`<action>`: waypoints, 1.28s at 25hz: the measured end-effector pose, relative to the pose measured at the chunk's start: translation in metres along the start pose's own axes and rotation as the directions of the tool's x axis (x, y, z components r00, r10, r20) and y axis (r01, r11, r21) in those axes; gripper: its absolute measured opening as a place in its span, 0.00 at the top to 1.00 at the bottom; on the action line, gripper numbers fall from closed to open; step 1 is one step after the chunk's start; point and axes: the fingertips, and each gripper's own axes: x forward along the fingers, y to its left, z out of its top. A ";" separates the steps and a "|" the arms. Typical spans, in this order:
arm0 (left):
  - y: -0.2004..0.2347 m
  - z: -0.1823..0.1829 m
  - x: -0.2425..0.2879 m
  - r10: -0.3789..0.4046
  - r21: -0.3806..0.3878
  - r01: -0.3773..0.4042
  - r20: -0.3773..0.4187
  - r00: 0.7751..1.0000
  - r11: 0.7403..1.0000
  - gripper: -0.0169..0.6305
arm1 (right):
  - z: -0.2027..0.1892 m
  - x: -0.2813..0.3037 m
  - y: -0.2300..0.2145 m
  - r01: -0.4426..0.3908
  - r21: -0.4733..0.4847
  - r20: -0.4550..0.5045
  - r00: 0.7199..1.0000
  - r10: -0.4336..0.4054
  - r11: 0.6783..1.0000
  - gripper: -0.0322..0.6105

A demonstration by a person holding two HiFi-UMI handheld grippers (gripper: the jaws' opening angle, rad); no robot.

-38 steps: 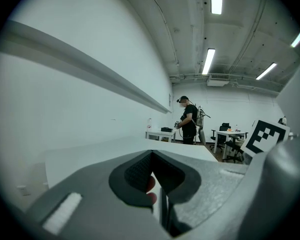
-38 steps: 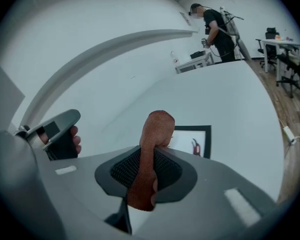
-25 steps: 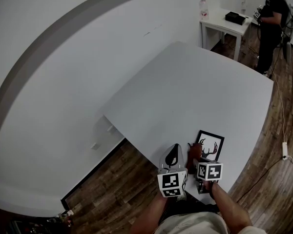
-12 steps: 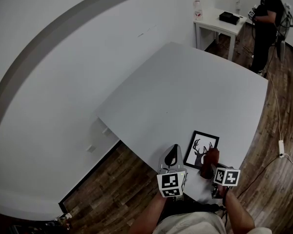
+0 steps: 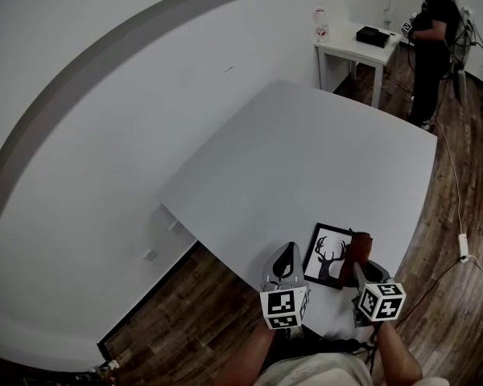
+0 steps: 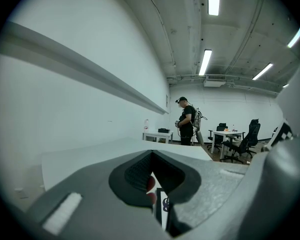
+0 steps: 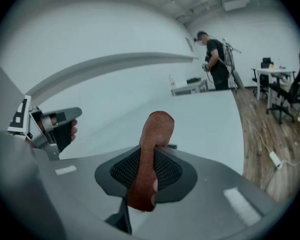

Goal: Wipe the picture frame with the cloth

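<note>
Black-rimmed deer-print frame (image 5: pixel 330 256) lies flat near the counter's (image 5: pixel 306 151) front edge; right gripper's (image 5: pixel 357 268) fingers clench a brown cloth (image 5: pixel 360 246) at the frame's right edge; left gripper (image 5: pixel 286 252), fingers closed and empty, sits just left of the frame.

No legible text or signs

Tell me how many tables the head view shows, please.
2. The large white table fills the middle, with the picture frame near its close edge. The small white table stands farther off at the top right. More may stand outside this view.
</note>
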 end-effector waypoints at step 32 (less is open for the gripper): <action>-0.031 0.039 -0.007 -0.059 0.034 0.056 0.093 0.994 0.998 0.97 | 0.144 -0.076 0.044 0.181 -0.356 0.556 0.829 0.053 0.917 0.80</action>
